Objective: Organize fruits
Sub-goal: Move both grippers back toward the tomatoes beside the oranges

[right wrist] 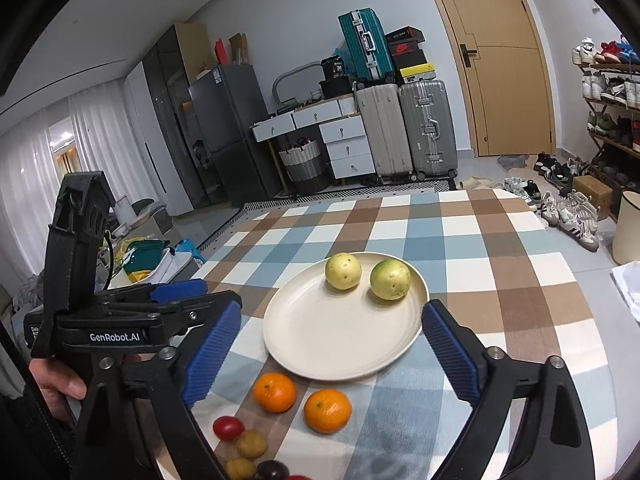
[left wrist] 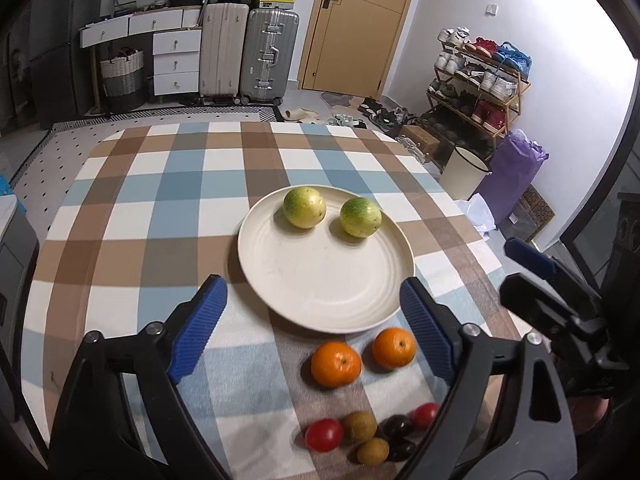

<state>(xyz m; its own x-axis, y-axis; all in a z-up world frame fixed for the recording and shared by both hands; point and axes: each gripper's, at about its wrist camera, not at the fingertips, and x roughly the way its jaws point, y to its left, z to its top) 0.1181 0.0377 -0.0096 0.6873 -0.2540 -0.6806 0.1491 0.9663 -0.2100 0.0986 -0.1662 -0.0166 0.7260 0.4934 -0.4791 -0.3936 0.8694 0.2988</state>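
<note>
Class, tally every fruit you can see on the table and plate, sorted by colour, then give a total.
Yellow-green, on the plate: 2
Orange, on the cloth: 2
Red, small: 2
Brown, small: 2
Dark purple, small: 2
Total: 10

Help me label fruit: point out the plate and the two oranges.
plate point(left wrist: 320, 280), left wrist view, bare centre.
left orange point(left wrist: 335, 363), left wrist view, top.
right orange point(left wrist: 394, 348), left wrist view, top.
</note>
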